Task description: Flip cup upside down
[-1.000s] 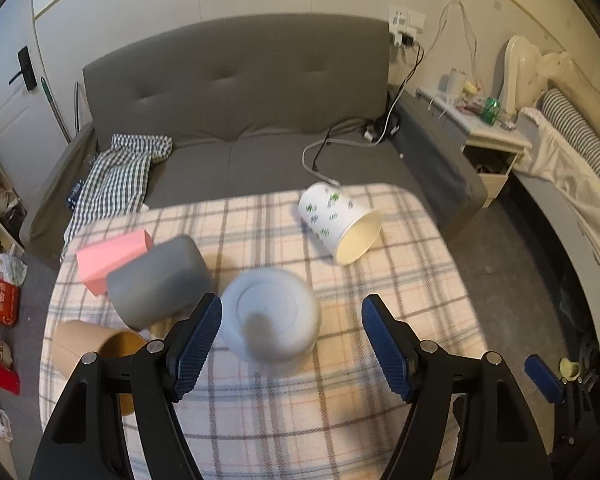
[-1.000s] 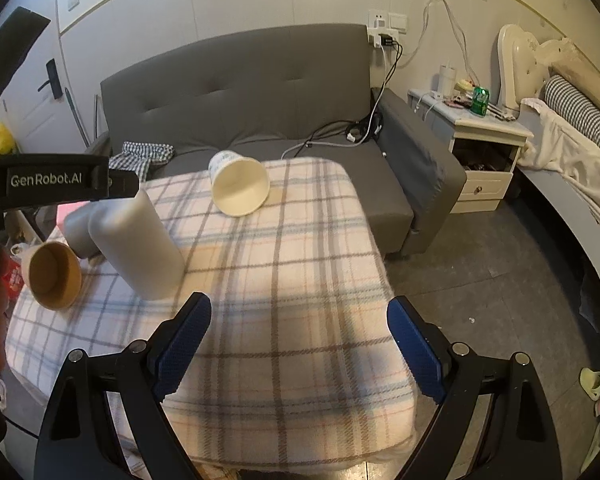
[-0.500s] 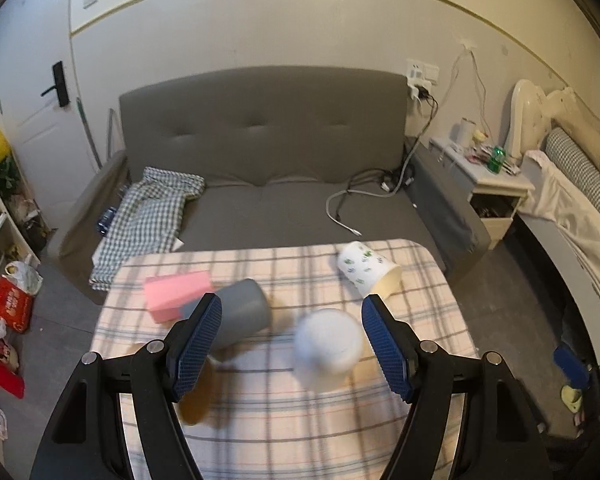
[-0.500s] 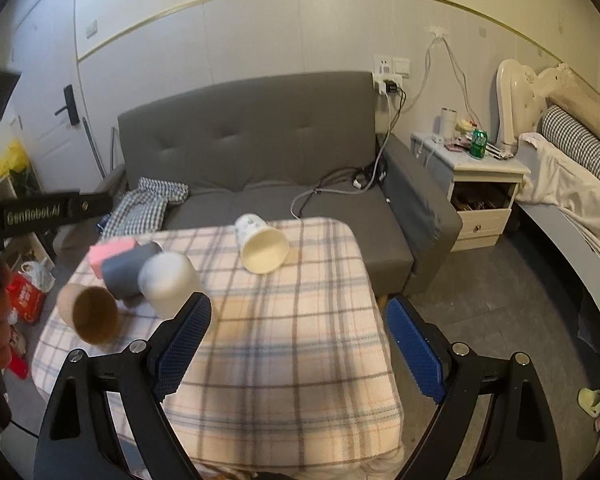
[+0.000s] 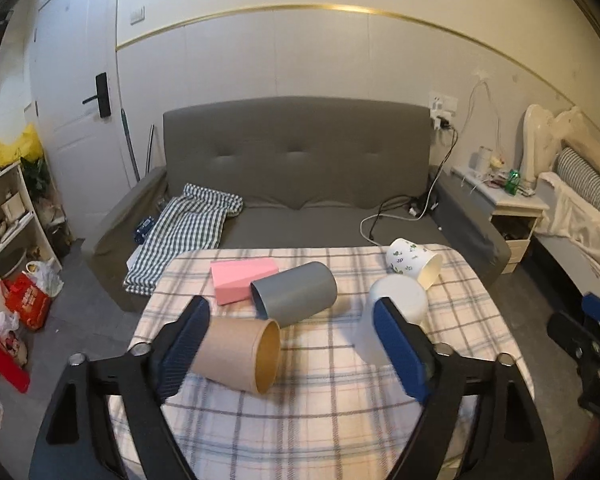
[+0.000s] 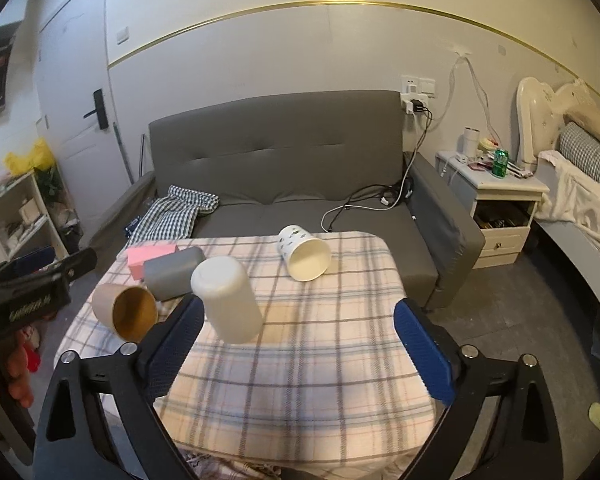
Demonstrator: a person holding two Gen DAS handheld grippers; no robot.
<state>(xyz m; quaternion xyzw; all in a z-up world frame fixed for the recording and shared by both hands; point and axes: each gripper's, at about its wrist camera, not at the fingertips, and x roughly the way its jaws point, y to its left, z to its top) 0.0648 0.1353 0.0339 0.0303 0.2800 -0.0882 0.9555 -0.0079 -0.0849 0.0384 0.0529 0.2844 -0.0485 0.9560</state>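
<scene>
A plain white cup (image 5: 396,312) stands upside down on the plaid table (image 5: 320,412); it also shows in the right wrist view (image 6: 226,304). A tan cup (image 5: 240,354), a grey cup (image 5: 296,294) and a leaf-print cup (image 5: 414,260) lie on their sides. My left gripper (image 5: 296,348) is open and empty, held back above the table's near side. My right gripper (image 6: 300,344) is open and empty above the table's near right part. The grey cup (image 6: 172,272), the tan cup (image 6: 126,310) and the leaf-print cup (image 6: 304,252) show in the right wrist view.
A pink block (image 5: 240,278) lies behind the grey cup. A grey sofa (image 5: 300,176) with a checked cloth (image 5: 188,228) stands behind the table. A nightstand (image 6: 496,200) and a bed (image 6: 580,184) are at the right, shelves (image 5: 8,216) at the left.
Both grippers have pulled back and up from the table, so the cups look smaller and farther. The white cup stays upside down where it stood.
</scene>
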